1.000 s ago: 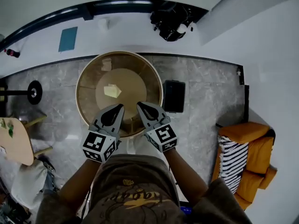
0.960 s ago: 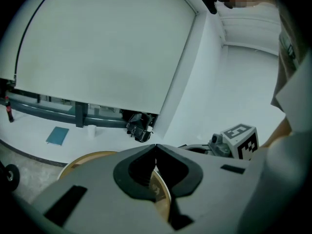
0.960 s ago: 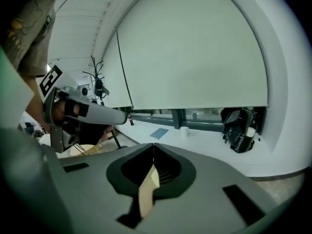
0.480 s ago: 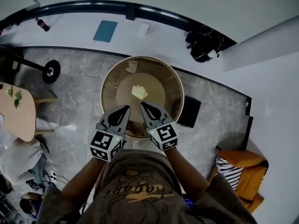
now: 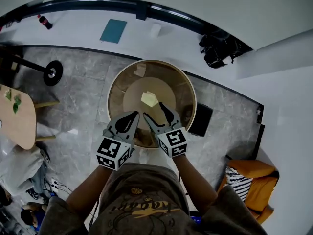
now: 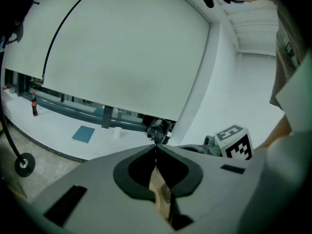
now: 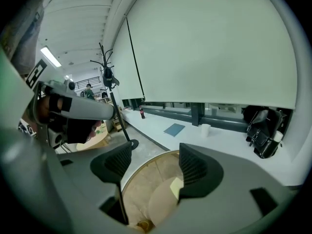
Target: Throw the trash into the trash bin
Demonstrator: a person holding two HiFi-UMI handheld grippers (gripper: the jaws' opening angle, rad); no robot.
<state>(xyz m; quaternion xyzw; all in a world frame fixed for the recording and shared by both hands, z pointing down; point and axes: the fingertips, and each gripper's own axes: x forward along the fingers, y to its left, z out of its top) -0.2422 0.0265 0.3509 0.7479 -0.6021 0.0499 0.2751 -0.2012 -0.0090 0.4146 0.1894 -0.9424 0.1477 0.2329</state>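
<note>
The trash bin [image 5: 117, 89] is a round tan tub on the stone floor in front of me. A pale yellow scrap [image 5: 149, 99] lies on its bottom, and in the right gripper view that scrap [image 7: 175, 187] shows beside the bin's wall [image 7: 139, 189]. My right gripper [image 5: 155, 112] hangs over the bin's near side. Its jaws have just been opening and stand open with nothing between them [image 7: 153, 162]. My left gripper [image 5: 133, 116] is beside it over the near rim, jaws shut tip to tip [image 6: 156, 147]. I see nothing held in it.
A black flat thing [image 5: 200, 120] lies right of the bin. On the white ledge behind are a black bag [image 5: 220, 48], a white cup [image 5: 155, 30], a teal book [image 5: 113, 31] and a bottle [image 5: 44, 21]. A stand's round base [image 5: 53, 72] and a wooden table [image 5: 17, 121] are at left, an orange armchair [image 5: 252, 180] at right.
The right gripper's jaws, shut in both earlier frames, now stand apart over the bin. Both grippers have edged further over the near rim.
</note>
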